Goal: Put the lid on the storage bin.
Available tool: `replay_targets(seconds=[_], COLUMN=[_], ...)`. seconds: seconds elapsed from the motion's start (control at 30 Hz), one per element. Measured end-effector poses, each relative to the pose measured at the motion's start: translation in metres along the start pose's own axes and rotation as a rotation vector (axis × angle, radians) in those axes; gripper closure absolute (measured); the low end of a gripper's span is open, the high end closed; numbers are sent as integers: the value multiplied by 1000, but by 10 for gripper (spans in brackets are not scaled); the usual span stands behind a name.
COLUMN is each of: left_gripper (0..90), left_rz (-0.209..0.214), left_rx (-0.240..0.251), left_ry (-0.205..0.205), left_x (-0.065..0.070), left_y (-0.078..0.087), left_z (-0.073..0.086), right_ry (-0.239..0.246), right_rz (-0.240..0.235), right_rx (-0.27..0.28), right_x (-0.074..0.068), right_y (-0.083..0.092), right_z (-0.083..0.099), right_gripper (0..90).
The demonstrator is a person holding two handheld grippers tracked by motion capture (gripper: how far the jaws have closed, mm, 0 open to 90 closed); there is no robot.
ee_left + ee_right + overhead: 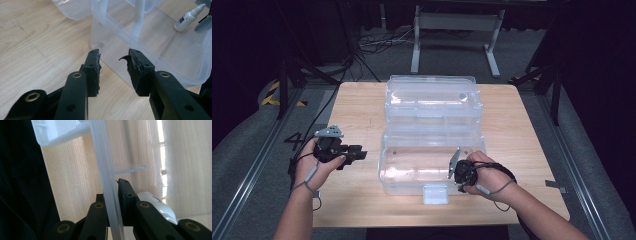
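A clear plastic box [384,165] stands in the middle of the wooden table, its lid [430,97] folded back behind it. My right gripper [460,172] sits at the box's front right rim. In the right gripper view, this right gripper [113,187] is shut on the thin clear front wall [102,165], which runs up between the jaws. A small white bottle [157,205] lies inside the box just past the jaws; the same bottle [187,18] shows in the left gripper view. My left gripper [359,154] hovers left of the box. This left gripper [113,56] is open and holds nothing, its jaws aimed at the box's corner [100,47].
A white latch tab [435,194] juts from the box's front edge. Bare wood [357,115] lies to the left and right of the box. Beyond the table's far edge stand a metal frame [457,30] and loose cables on the floor.
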State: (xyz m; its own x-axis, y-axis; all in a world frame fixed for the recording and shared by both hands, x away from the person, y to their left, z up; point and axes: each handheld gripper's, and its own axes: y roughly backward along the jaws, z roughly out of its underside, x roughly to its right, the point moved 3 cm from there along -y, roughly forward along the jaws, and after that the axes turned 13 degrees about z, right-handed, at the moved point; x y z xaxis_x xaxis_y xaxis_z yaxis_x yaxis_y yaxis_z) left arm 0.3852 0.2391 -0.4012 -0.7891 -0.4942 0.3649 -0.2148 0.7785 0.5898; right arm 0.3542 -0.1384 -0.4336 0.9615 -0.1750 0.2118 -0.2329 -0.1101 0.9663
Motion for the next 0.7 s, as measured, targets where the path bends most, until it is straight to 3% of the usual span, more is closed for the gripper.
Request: replay_targets(seconds=[0.53, 0.7], left_gripper=[621, 620], left_rz=[39, 70], left_rx=[-41, -44], left_ry=[-115, -139], left_x=[23, 29], left_y=[0, -5], left_z=[-53, -67], right_ry=[-40, -45], right_rz=[0, 3], right_rx=[22, 22], right_x=[-1, -1], right_y=[0, 0], right_z=[3, 3], right_gripper=[843, 842])
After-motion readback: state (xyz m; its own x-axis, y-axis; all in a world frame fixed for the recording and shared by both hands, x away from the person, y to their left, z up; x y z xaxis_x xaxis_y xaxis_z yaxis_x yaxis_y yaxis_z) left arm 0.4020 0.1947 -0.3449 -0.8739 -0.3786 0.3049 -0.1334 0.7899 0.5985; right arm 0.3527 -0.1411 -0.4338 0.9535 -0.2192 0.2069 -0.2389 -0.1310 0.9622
